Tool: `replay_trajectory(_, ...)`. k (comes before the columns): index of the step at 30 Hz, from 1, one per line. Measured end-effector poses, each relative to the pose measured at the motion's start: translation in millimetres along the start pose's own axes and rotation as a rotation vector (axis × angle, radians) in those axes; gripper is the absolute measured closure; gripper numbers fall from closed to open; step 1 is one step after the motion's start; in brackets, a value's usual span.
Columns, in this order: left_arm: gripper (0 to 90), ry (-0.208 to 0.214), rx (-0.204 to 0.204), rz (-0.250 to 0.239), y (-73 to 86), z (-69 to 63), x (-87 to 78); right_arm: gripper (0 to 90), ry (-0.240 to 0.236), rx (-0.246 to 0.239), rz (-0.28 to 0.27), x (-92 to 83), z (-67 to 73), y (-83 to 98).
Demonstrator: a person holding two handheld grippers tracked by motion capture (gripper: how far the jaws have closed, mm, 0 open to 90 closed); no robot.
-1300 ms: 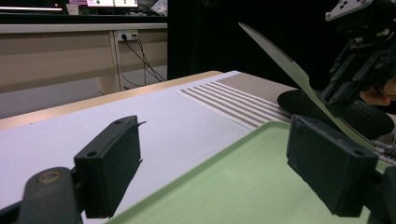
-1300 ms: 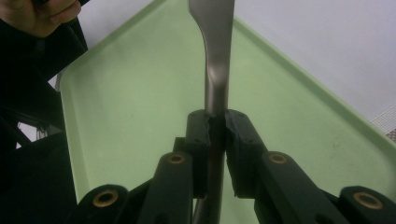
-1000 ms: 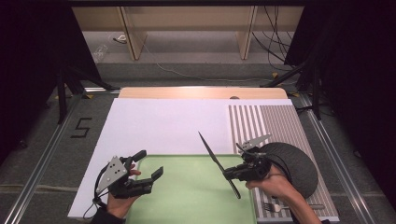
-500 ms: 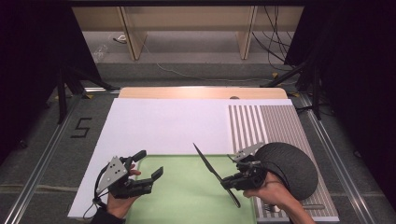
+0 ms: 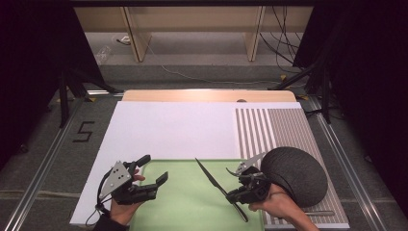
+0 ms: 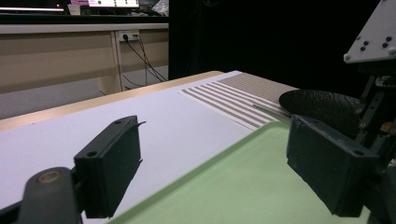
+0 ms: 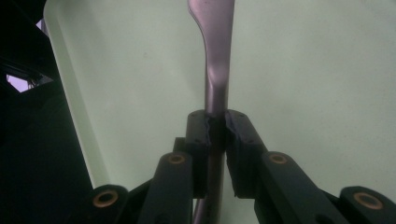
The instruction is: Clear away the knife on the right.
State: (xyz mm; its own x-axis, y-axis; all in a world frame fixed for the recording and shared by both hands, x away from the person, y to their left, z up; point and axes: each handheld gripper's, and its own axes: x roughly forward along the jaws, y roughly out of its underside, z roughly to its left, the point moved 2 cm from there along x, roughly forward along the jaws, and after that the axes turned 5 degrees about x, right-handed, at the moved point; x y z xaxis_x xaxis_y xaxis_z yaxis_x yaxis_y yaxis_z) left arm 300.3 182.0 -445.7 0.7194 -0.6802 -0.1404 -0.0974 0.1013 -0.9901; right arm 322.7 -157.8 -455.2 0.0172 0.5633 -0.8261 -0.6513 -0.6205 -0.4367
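high view — knife [image 5: 217,184] clamped in right tool [image 5: 239,193], long axis diagonal, tip up-left over green tray [image 5: 187,211]

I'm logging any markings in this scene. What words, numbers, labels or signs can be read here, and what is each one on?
"5": a dark numeral on the grey floor, left of the white table top, in the high view.
Bright screens at the top of the left gripper view: too blurred to read.
Nothing else carries readable text.
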Motion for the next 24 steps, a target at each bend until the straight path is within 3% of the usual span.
replay_trajectory(11, 17.5, 0.0, 0.002, 0.003, 0.4, -0.2, 0.5, 80.2, 0.06, -0.038, 0.095, 9.3, 8.3, 5.5)
replay_trajectory(24, 17.5, 0.0, 0.003, 0.003, 0.4, -0.4, 0.7, 80.2, 0.086, -0.073, 0.206, 17.5, 16.5, 11.3)
